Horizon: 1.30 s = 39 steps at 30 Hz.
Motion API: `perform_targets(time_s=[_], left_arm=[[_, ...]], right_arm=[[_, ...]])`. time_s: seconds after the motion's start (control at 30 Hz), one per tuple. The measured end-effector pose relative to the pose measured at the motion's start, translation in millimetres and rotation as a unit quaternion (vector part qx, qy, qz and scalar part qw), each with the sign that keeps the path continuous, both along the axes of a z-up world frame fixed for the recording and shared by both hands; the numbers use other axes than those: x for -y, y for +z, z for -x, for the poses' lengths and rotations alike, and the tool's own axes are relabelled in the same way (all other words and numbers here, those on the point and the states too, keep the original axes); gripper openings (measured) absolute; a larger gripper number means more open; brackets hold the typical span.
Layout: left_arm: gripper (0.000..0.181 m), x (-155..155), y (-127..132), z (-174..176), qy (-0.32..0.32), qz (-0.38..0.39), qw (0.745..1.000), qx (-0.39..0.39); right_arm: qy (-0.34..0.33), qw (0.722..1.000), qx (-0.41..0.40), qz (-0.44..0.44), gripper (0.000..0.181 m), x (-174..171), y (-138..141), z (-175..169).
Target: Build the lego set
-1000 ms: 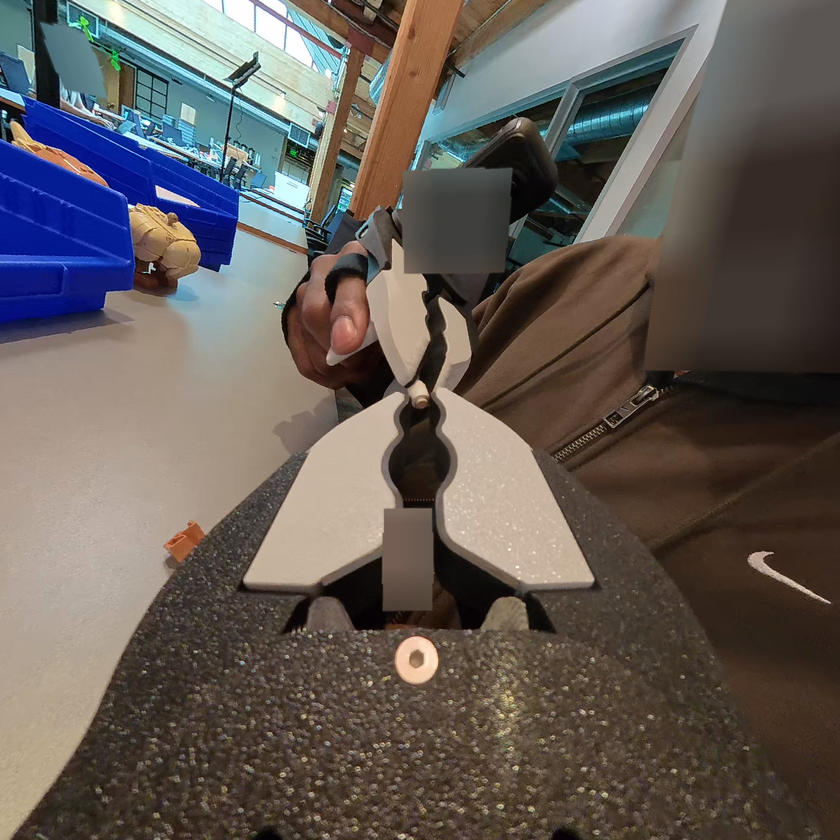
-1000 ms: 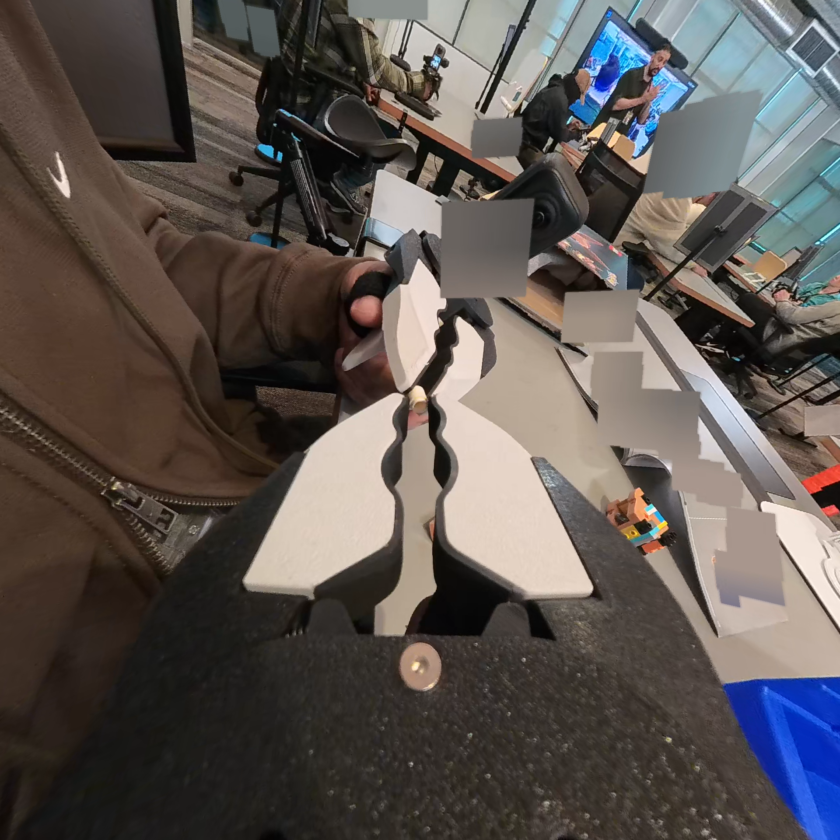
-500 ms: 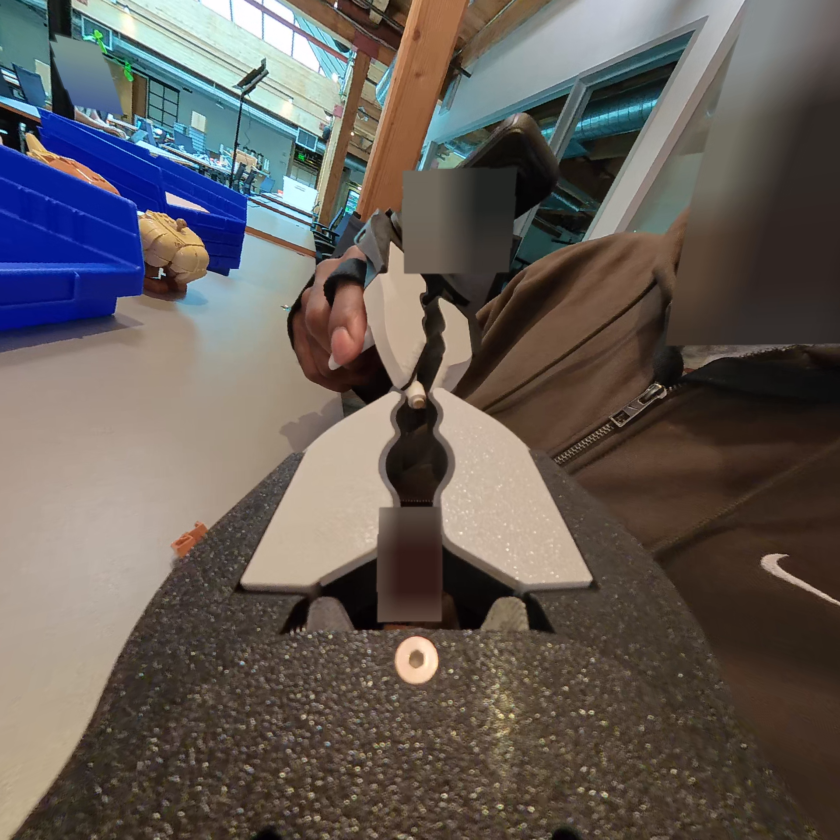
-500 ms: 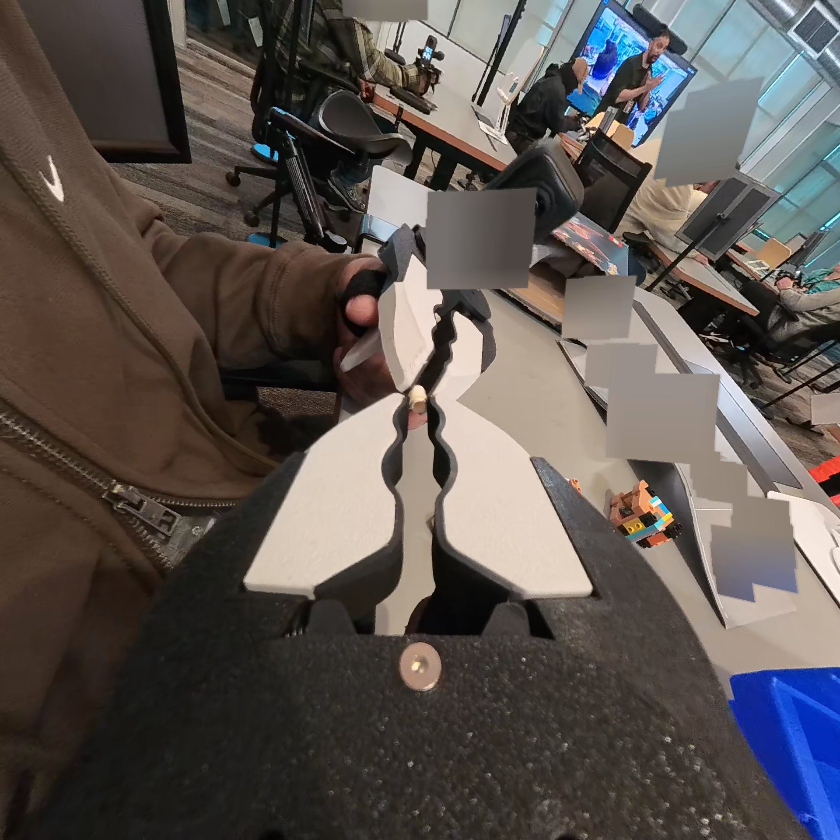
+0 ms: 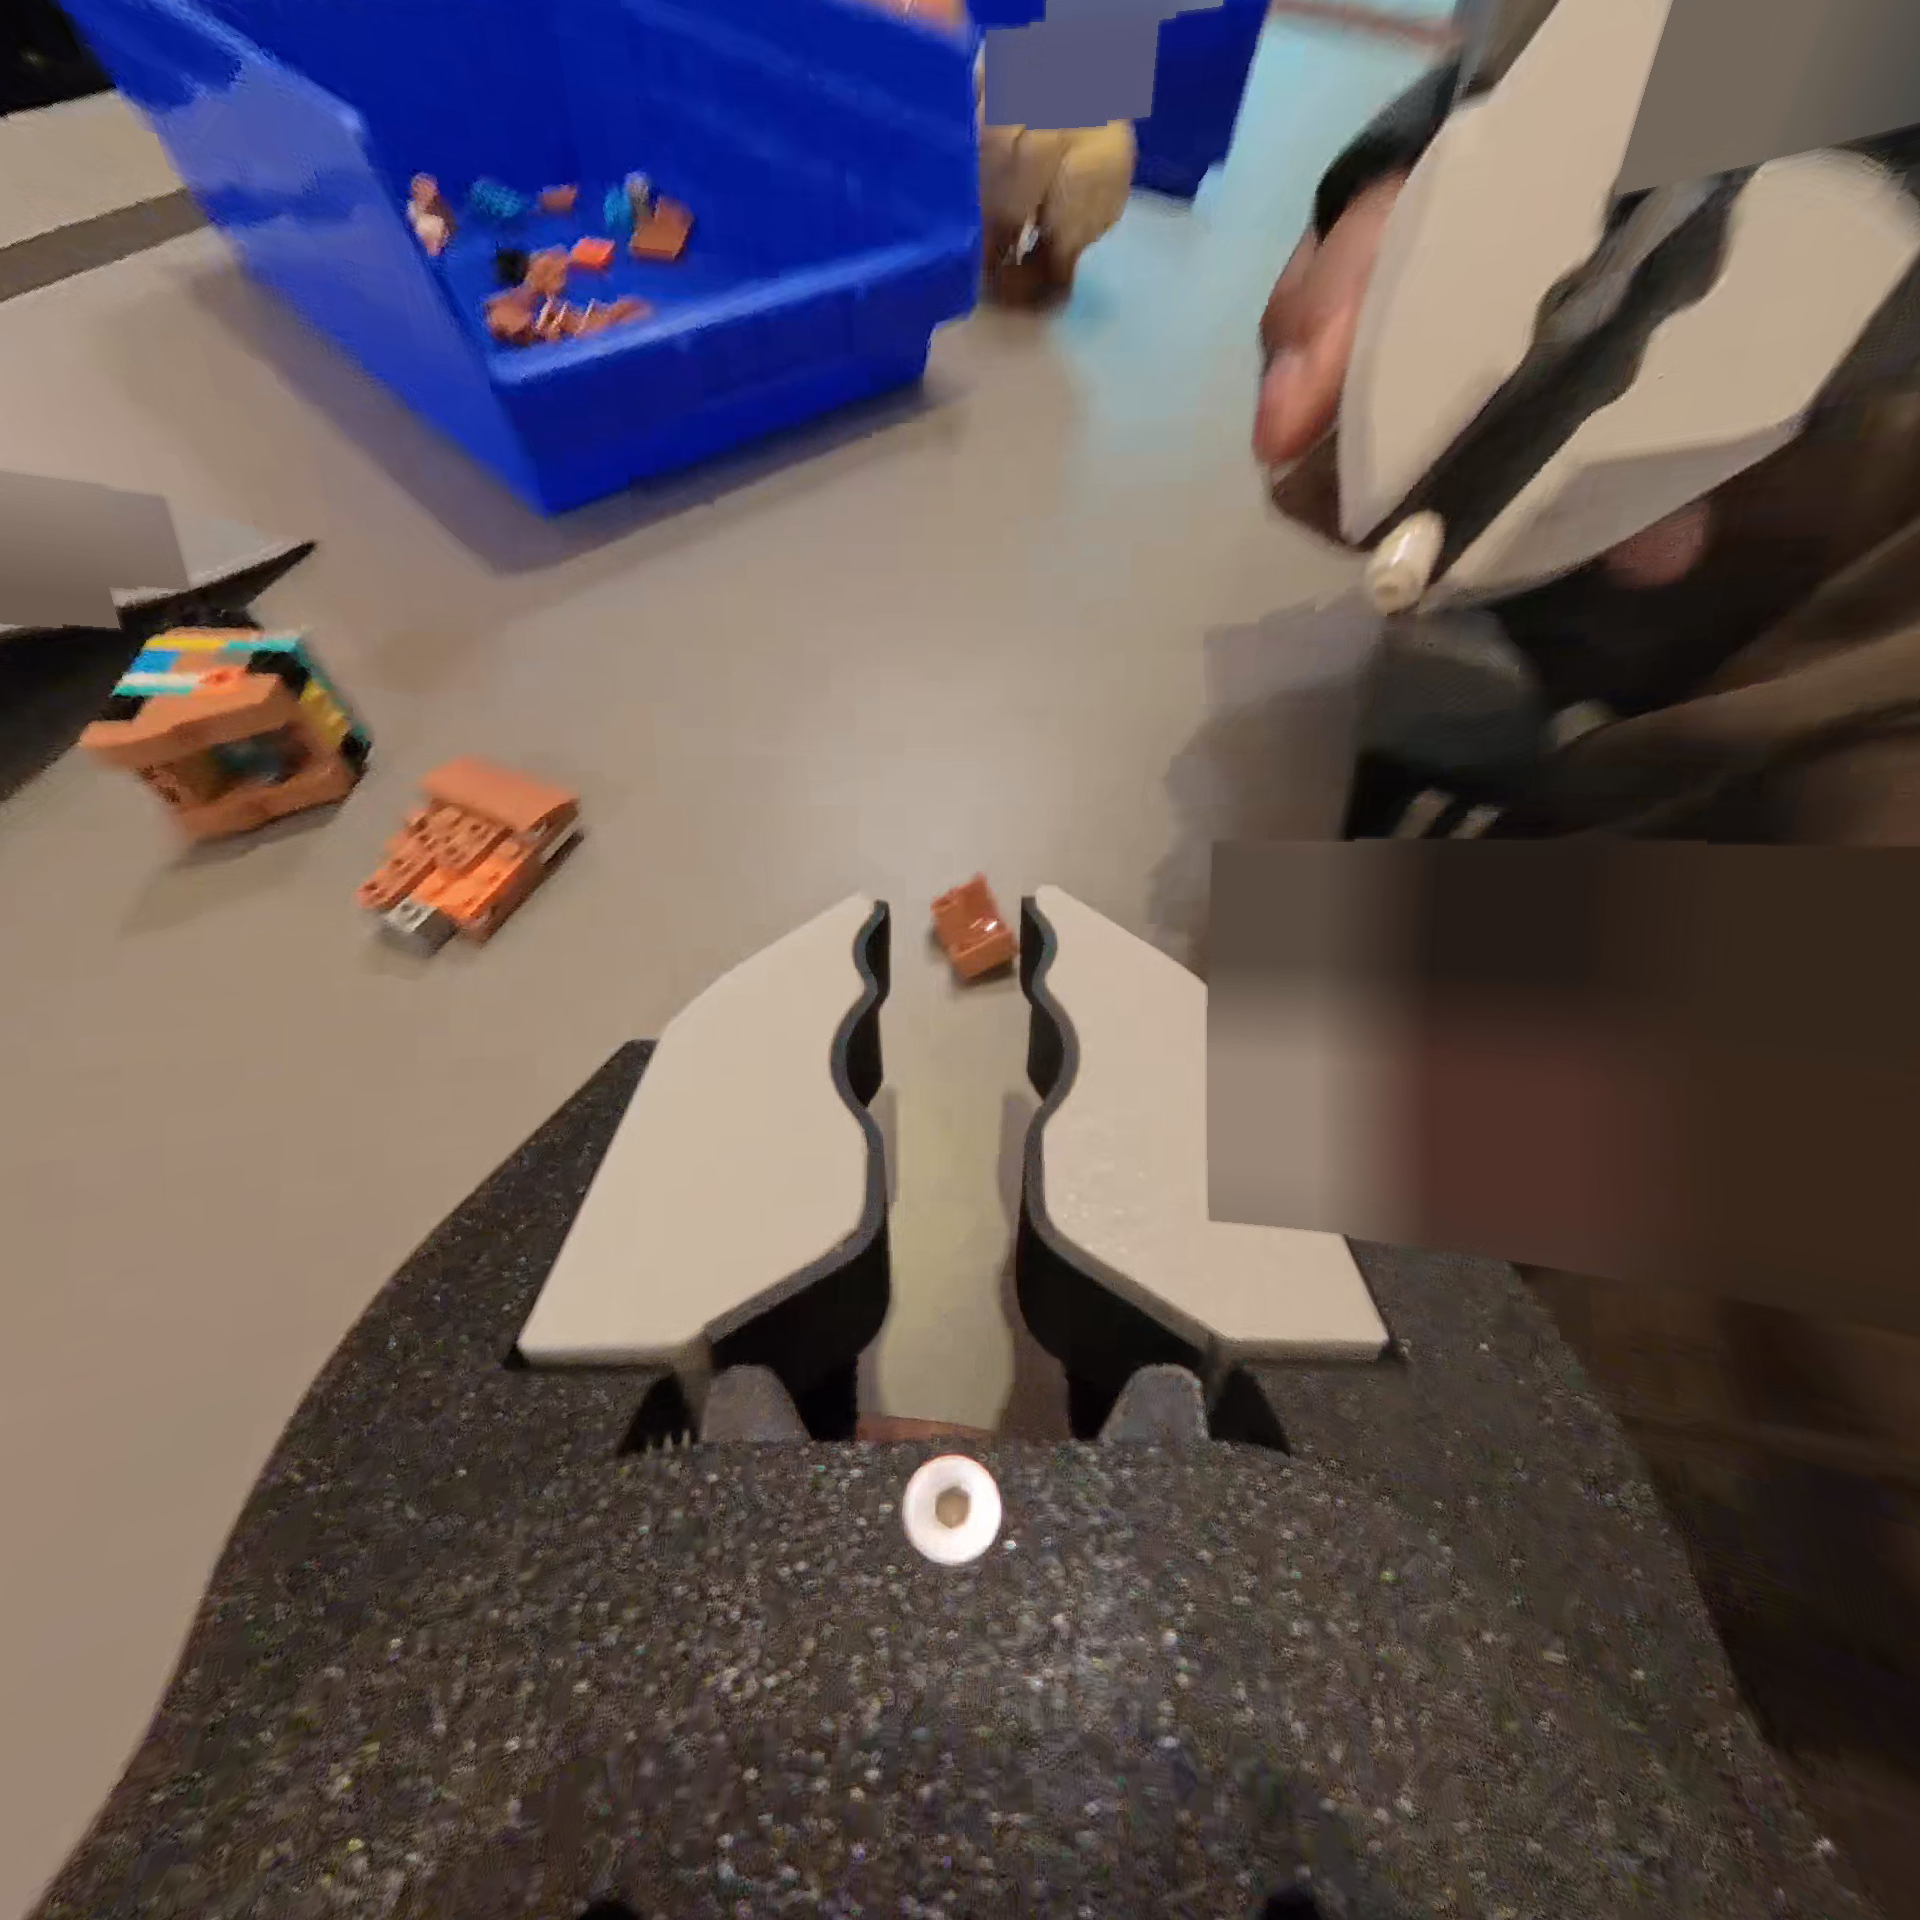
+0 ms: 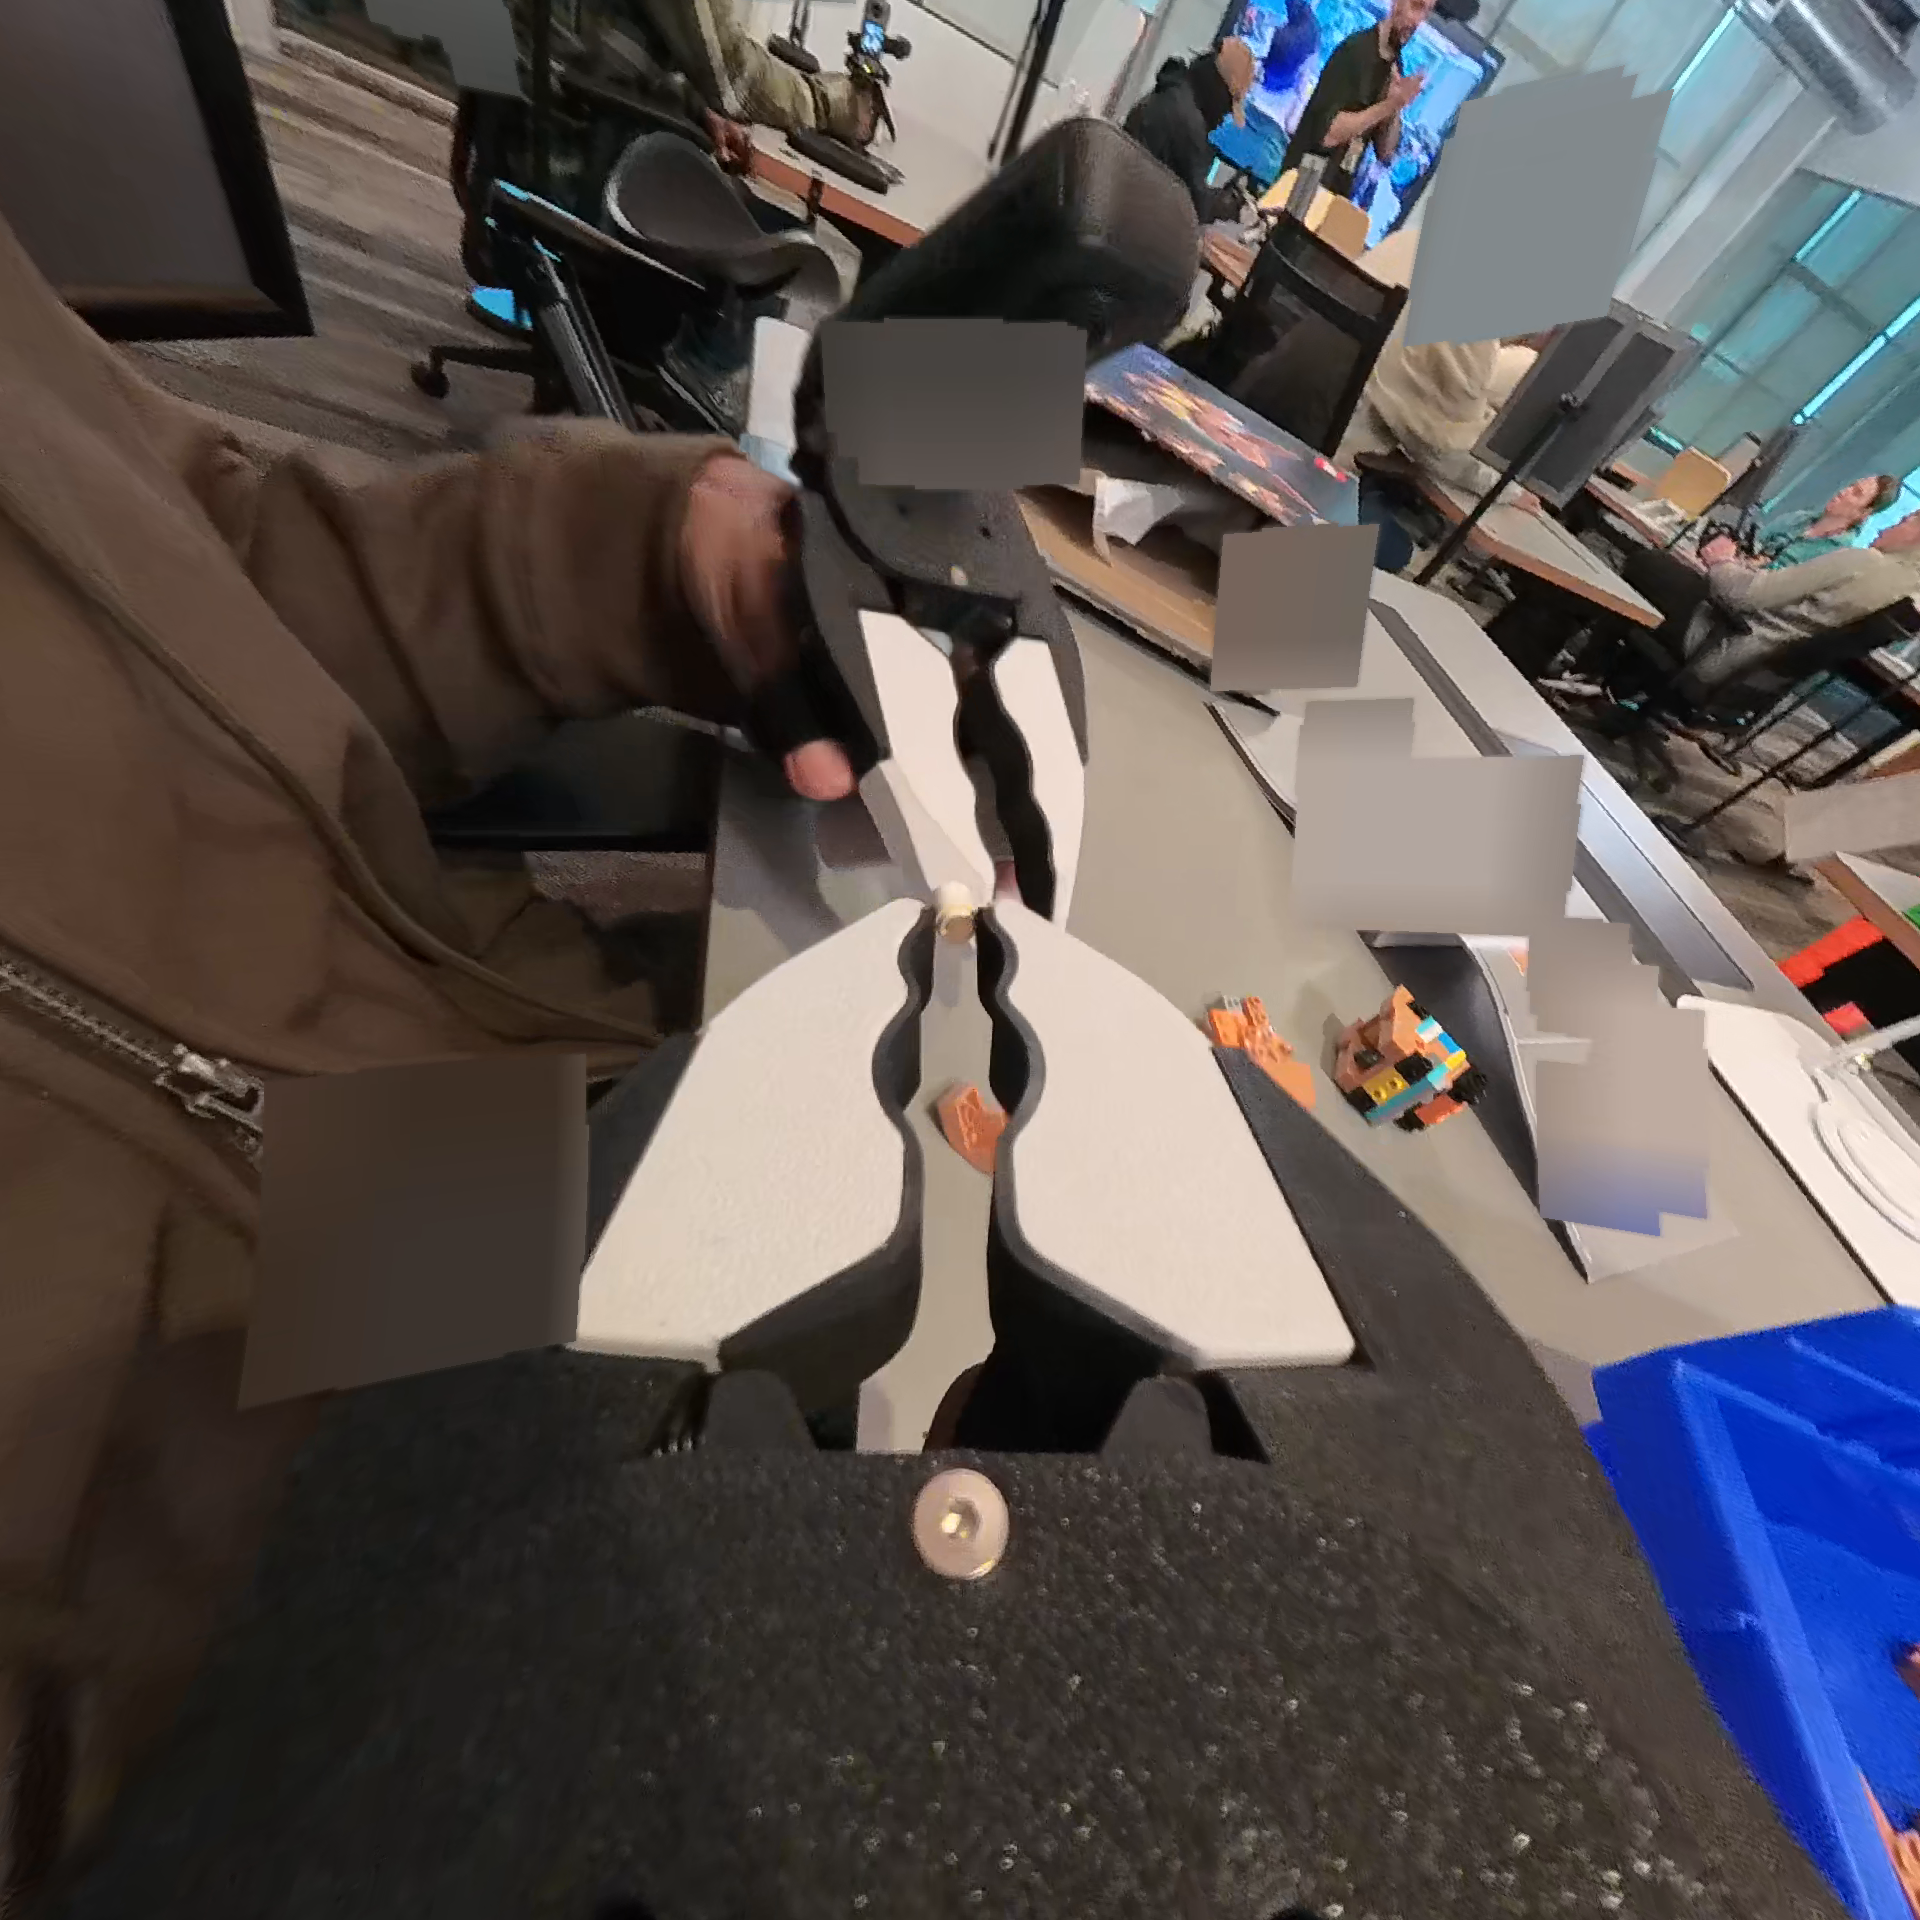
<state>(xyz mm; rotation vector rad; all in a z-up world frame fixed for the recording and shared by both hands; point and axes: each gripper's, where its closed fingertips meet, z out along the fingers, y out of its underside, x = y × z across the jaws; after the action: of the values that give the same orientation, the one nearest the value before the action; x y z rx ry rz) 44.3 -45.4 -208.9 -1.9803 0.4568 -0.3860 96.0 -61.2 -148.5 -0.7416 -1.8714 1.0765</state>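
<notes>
My left gripper (image 5: 954, 914) is open and tipped down over the grey table (image 5: 727, 675). A small brown lego piece (image 5: 971, 928) lies on the table between its fingertips. My right gripper (image 6: 954, 920) is shut on a small cream peg (image 6: 954, 912). In the left wrist view it (image 5: 1403, 566) hangs at the upper right with the peg (image 5: 1405, 551) at its tips. The brown piece (image 6: 971, 1122) also shows through the right gripper's jaws. A partly built colourful lego model (image 5: 229, 727) and a flat orange assembly (image 5: 468, 852) lie to the left.
A blue bin (image 5: 727, 343) with several loose pieces stands at the back, a tan lego figure (image 5: 1049, 197) beside it. The right wrist view shows the model (image 6: 1403, 1070), the orange assembly (image 6: 1257, 1039), a blue bin (image 6: 1766, 1558) and the person's brown sleeve (image 6: 416, 623). Tip to tip, the grippers are about 8 cm apart. From the left gripper's tips to the partly built colourful lego model (image 5: 229, 727) is close to 15 cm. The right camera catches it too, in the right wrist view (image 6: 1386, 1031).
The two grippers met tip to tip at the cream peg, raised in front of the person. My left gripper has since opened, swung down to the table over the brown piece. The right keeps the peg.
</notes>
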Motion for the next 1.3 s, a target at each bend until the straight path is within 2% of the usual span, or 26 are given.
perform_targets(time_s=[0.17,0.37,0.67,1.03,1.3], left_arm=[[0.024,-2.7,-22.4,-3.1,0.010,0.053,0.995,-0.083],[0.021,-7.1,-45.3,-13.6,0.002,0.104,0.988,-0.111],[0.018,-7.7,-38.8,-45.6,-0.053,0.095,0.991,-0.082],[0.019,-8.7,-35.0,-20.0,-0.007,0.098,0.987,-0.127],[0.024,-8.6,-36.2,-14.8,-0.007,0.092,0.986,-0.142]], right_arm=[[-0.023,0.999,0.022,0.003,0.007,-12.3,-11.3,-0.1],[-0.034,0.999,0.025,0.003,0.007,-19.0,-16.1,-2.0],[-0.042,0.999,0.022,0.007,0.007,-24.6,-18.6,-5.3],[-0.049,0.998,0.026,0.014,0.007,-32.0,-25.1,-6.0],[-0.050,0.998,0.032,0.008,0.007,-31.6,-29.5,-4.5]])
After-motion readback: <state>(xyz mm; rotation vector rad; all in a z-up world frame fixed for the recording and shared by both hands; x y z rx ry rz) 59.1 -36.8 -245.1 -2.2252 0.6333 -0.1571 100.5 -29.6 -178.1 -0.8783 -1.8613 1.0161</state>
